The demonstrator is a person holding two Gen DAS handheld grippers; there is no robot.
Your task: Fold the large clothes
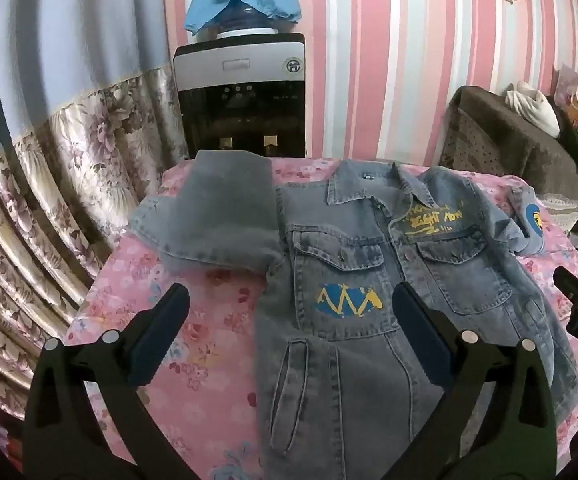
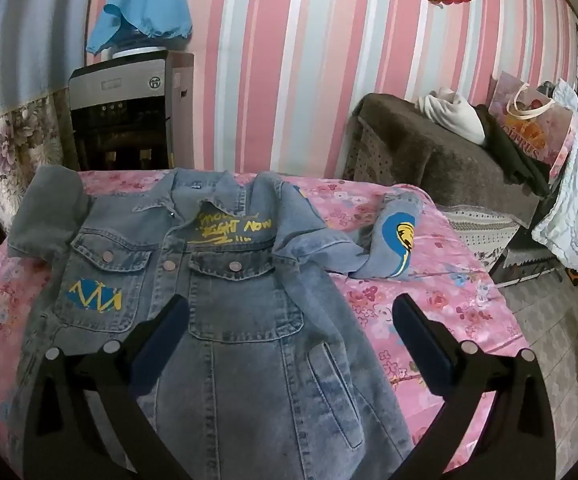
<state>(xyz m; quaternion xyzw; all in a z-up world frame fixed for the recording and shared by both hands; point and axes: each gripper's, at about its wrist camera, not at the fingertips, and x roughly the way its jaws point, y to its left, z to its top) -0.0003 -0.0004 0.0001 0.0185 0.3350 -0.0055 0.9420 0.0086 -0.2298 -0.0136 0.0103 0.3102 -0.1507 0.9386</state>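
**Denim jacket spread flat, both grippers wide and empty**

The pink floral bedsheet [image 1: 137,312] covered the bed below a pink striped wall. On it the faded blue denim jacket [image 1: 353,280] lay face up, collar toward the wall. It looked heavy and stiff, likely to hold creases; you would best pinch its thick hems or sleeve cuffs. Your left gripper [image 1: 289,320] and right gripper [image 2: 289,328] hovered above its lower half, jaws spread, holding nothing.

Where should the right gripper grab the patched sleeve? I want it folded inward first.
Grip the sleeve at its cuff end by the blue and yellow patch, coming from the outer side. It lies crumpled, trailing away from the denim jacket body, so that end probably lifts free. The right gripper is open.
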